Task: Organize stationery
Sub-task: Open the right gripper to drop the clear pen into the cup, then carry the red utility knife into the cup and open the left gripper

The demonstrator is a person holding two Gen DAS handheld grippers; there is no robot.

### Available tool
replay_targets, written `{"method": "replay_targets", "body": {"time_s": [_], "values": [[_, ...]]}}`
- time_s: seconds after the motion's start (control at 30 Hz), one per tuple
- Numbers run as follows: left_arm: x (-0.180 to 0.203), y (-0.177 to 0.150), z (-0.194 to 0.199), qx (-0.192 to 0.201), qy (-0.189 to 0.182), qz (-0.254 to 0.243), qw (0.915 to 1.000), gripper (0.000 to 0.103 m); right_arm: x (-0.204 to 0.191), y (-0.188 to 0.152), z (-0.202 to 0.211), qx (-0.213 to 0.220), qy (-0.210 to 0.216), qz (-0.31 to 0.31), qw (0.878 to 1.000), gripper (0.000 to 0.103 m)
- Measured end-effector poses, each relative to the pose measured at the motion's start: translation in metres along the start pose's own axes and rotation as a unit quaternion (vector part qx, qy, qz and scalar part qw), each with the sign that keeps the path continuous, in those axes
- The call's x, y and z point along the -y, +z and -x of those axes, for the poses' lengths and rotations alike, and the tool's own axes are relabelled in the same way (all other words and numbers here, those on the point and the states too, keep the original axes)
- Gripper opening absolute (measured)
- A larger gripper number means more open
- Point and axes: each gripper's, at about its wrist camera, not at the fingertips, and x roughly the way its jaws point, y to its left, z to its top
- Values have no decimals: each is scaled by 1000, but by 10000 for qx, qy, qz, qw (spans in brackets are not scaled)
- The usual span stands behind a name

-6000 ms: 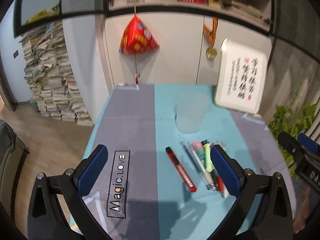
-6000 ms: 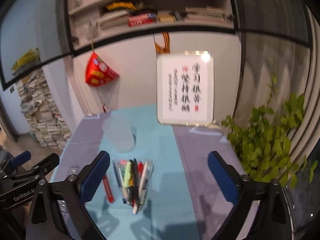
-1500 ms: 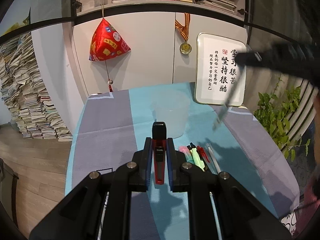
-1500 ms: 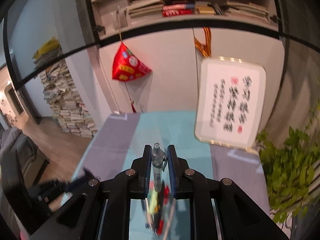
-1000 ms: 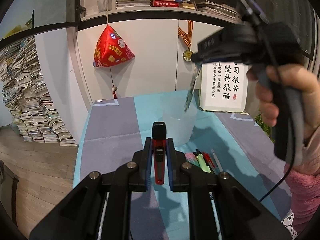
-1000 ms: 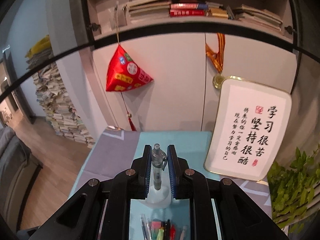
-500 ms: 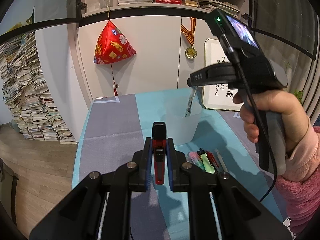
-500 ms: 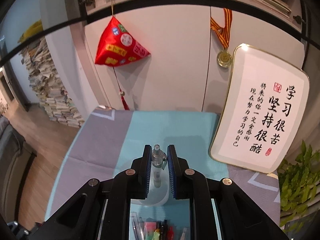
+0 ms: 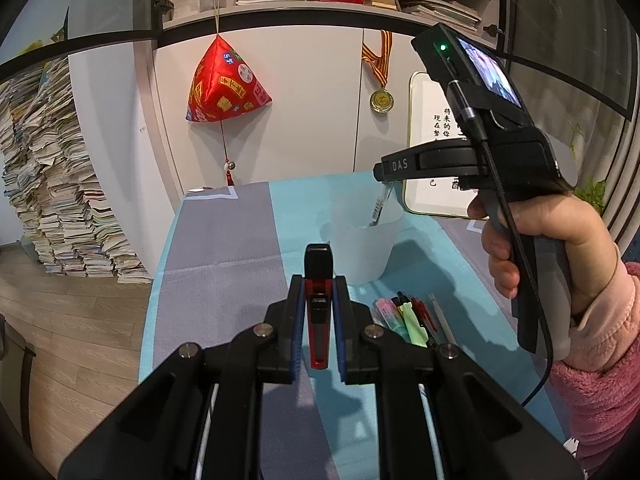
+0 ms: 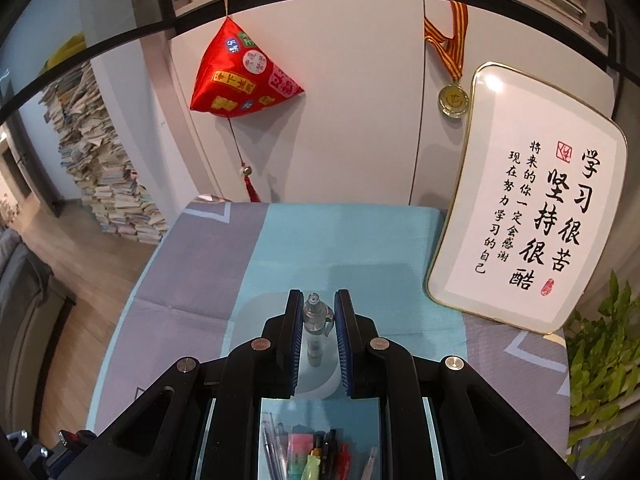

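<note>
My left gripper [image 9: 318, 280] is shut on a red marker with a black cap [image 9: 318, 276], held above the cloth in front of the frosted plastic cup [image 9: 362, 250]. My right gripper [image 10: 317, 306] holds a clear pen [image 10: 315, 326]; its jaws stand slightly wider than before. In the left wrist view the right gripper [image 9: 382, 178] hangs over the cup with the clear pen [image 9: 378, 208] dipping tip-down inside it. The cup [image 10: 316, 374] lies directly below the right gripper's pads. Several pens and highlighters [image 9: 408, 316] lie in a pile on the cloth, also in the right wrist view [image 10: 316, 456].
A teal and grey tablecloth [image 9: 224, 248] covers the table. A framed calligraphy board [image 10: 528, 216] leans at the back right. A red pyramid ornament [image 9: 224, 84] and a medal [image 9: 382, 98] hang on the cabinet. Stacks of papers [image 9: 52, 200] stand left; a plant [image 10: 604, 344] is right.
My right gripper has come down over the cup, lowering the clear pen into it, and its jaws have eased apart a little. My left gripper has stayed still with the red marker.
</note>
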Motion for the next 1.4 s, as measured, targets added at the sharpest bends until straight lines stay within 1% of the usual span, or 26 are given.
{"method": "replay_targets", "body": {"time_s": [0.07,0.2,0.33,0.47,0.7,0.87,1.0,1.1,1.2,1.3,1.33,1.4], "values": [[0,0,0,0,11,10,10000,12,-1,-1,0,9,-64,26,10000,17],[-1,1,0,4,22,39,10000,12,4,-3,4,-34,81,-106,9999,17],[1,-1,1,-7,4,19,10000,12,6,-6,3,-49,-11,-82,10000,17],[3,0,2,-10,14,-5,10000,12,10,-8,7,-54,85,-202,9997,17],[6,2,5,35,27,-26,10000,12,17,-10,25,106,130,-288,9994,17],[11,8,4,73,33,-73,9999,12,17,-21,44,231,201,-216,9993,17],[17,19,-2,148,91,-146,9997,12,17,-31,57,304,173,-114,9993,17],[18,30,-7,183,22,-104,9998,12,22,-41,68,344,198,-120,9991,17],[18,43,-8,288,-54,-37,9996,12,25,-50,77,393,102,-73,9991,18],[19,63,-12,481,-186,30,9987,12,30,-59,82,431,115,-109,9989,25],[20,68,-13,527,-188,39,9984,12,33,-63,84,441,140,-145,9988,28],[23,78,-19,616,-110,9,9980,12,35,-68,84,435,156,-174,9988,29]]}}
